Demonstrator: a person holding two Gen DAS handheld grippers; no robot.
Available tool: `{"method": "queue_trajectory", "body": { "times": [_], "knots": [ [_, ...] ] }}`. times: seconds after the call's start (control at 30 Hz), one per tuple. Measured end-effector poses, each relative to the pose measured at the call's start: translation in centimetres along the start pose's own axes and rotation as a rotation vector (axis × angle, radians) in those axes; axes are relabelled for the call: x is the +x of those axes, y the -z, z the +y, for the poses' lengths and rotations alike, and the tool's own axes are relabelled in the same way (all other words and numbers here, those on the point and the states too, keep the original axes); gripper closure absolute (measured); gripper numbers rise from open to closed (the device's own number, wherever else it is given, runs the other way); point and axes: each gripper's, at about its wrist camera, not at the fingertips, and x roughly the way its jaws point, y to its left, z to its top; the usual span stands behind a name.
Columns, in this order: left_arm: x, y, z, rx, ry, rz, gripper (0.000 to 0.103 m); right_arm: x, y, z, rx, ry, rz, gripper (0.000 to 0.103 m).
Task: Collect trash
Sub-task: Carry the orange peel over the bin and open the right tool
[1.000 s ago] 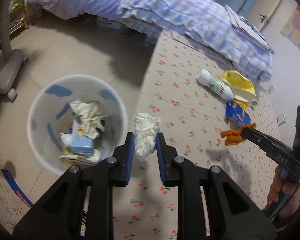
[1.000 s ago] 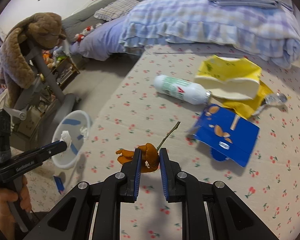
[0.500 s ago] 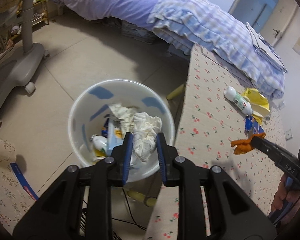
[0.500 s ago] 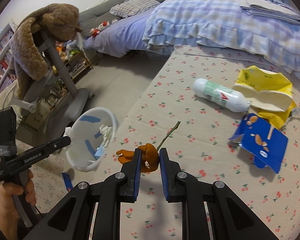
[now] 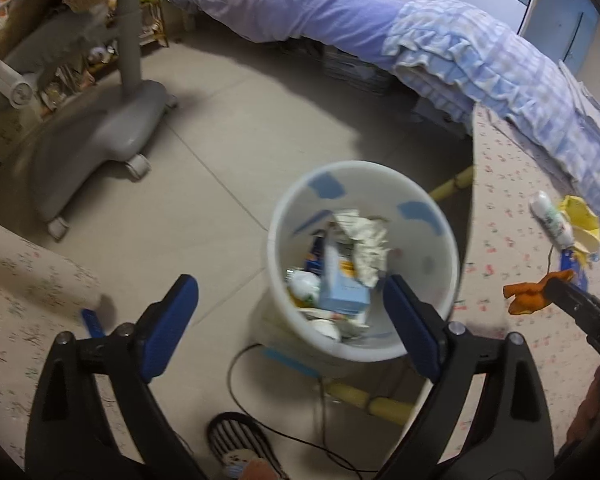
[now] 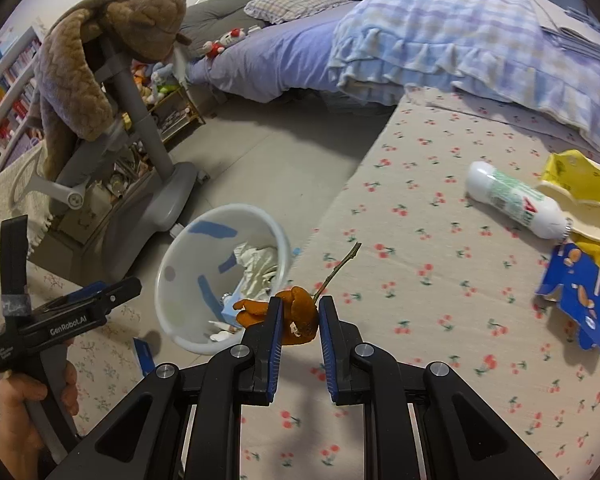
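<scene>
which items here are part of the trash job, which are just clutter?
Job: bin, tissue in it, orange peel in right gripper, bottle, yellow bag, blue wrapper, left gripper.
Clutter: plush, chair base, quilt.

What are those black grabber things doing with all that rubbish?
A person is tidying up trash with two handheld tools. The left tool has just opened over the white plastic bin on the floor, and nothing is between its fingers. The right tool grips a piece of orange peel with a stem. A white bottle and yellow and blue wrappers wait on the cherry-print cover.
</scene>
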Motion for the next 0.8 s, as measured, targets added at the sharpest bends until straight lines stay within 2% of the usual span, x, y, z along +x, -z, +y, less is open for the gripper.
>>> {"method": "queue_trajectory", "body": {
  "times": [0.3, 0.67, 0.7, 0.73, 0.8],
  "knots": [
    [-0.5, 0.0, 1.4, -0.022, 0.002, -0.005, 0.009, 2.4, -0.5, 2.7, -0.013, -0.007, 0.015, 0.084],
    [-0.7, 0.1, 1.6, -0.031, 0.008, -0.003, 0.009, 4.4, -0.9, 3.7, -0.002, -0.018, 0.007, 0.082],
    [-0.7, 0.1, 1.7, -0.032, 0.008, -0.002, 0.009, 4.5, -1.0, 3.7, 0.006, -0.033, 0.011, 0.073],
    [-0.7, 0.1, 1.7, -0.033, 0.009, -0.001, 0.009, 4.7, -1.1, 3.6, 0.017, -0.041, 0.020, 0.055],
    [-0.7, 0.1, 1.7, -0.031, 0.011, 0.002, 0.009, 4.4, -1.0, 3.3, 0.037, -0.050, 0.004, 0.039]
  ]
}}
